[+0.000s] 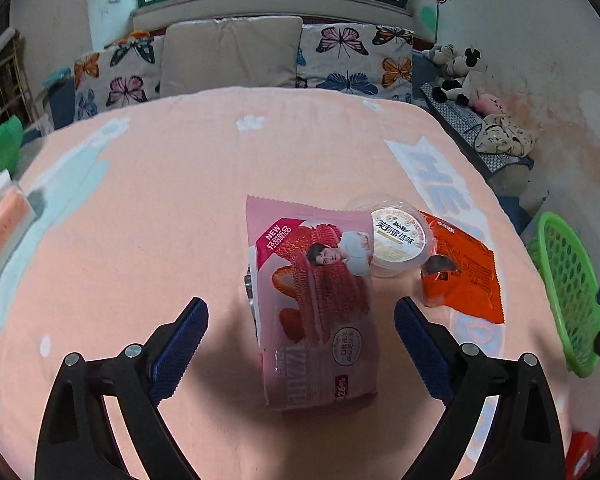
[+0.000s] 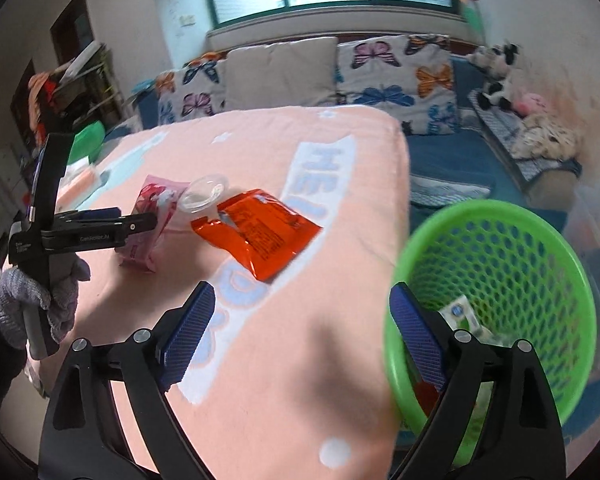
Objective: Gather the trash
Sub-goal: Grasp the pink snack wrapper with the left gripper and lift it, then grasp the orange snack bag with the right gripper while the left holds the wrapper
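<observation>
A pink snack bag [image 1: 316,304] lies on the peach cloth, between the fingers of my open left gripper [image 1: 300,344], which touches nothing. A clear plastic cup with a printed lid [image 1: 396,240] leans on the bag's far right corner. An orange wrapper [image 1: 464,268] lies to its right. In the right wrist view the pink bag [image 2: 152,224], cup [image 2: 204,196] and orange wrapper [image 2: 260,228] lie ahead to the left. My right gripper [image 2: 300,336] is open and empty, over the table's right edge beside the green basket [image 2: 496,296]. The left gripper [image 2: 100,224] shows at the pink bag.
The green basket [image 1: 564,292] stands off the table's right edge and holds some wrappers [image 2: 464,316]. A boxed item [image 1: 0,236] lies at the table's left edge. A sofa with butterfly cushions [image 1: 348,60] and soft toys [image 1: 460,72] stands behind the table.
</observation>
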The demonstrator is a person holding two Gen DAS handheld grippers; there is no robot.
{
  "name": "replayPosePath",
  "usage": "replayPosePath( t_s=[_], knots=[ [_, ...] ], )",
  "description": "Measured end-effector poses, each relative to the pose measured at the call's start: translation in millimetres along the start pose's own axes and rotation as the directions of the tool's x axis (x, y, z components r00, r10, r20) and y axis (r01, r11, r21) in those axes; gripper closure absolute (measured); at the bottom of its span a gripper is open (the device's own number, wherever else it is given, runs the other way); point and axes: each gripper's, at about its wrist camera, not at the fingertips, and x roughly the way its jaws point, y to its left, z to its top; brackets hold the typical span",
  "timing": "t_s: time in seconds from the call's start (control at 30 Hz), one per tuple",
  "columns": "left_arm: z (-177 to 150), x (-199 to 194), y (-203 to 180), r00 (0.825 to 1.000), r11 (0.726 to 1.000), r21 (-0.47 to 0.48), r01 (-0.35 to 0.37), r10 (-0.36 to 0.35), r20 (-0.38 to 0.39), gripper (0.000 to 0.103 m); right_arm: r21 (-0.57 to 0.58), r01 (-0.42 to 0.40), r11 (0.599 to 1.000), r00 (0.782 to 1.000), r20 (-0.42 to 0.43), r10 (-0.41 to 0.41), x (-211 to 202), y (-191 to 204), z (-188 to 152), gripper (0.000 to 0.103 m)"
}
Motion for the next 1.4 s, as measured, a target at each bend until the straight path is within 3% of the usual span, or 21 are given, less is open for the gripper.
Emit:
replayPosePath(
  t_s=[0.23,0.4,0.57,1.0,1.2,1.4],
  knots=[
    [0.1,10.4,-8.7,1.0,0.999,0.047,0.012,-0.011,-0.017,0.013,-0.057,-0.067,0.996,0.997,-0.05,0.064,34.8,14.0,14.2,0.012],
    [-0.5,12.8,-9.4,0.999,0.998,0.06,0.035,-0.033,-0.039,0.039,-0.132,-0.094,0.987,0.993,-0.09,0.082,60.4,26.9,23.3,0.012],
    [-1.0,2.3,-4.9,0.997,0.995,0.07,0.07,-0.068,-0.026,0.051,-0.209,-0.111,0.972,0.989,-0.118,0.087,85.2,36.0,31.5,0.01],
    [5.9,-53.3,28.0,0.989,0.991,0.021,0.133,-0.134,0.069,0.055,-0.299,-0.178,0.938,0.976,-0.174,0.13,131.7,40.7,45.5,0.006],
    [11.4,-69.2,43.6,0.986,0.991,-0.008,0.131,-0.13,0.105,0.055,-0.318,-0.183,0.93,0.972,-0.203,0.122,144.6,45.0,47.2,0.005],
    [19.7,-78.6,56.5,0.979,0.984,-0.049,0.174,-0.167,0.114,0.055,-0.313,-0.179,0.933,0.97,-0.217,0.113,148.1,48.0,46.4,0.005]
  ],
)
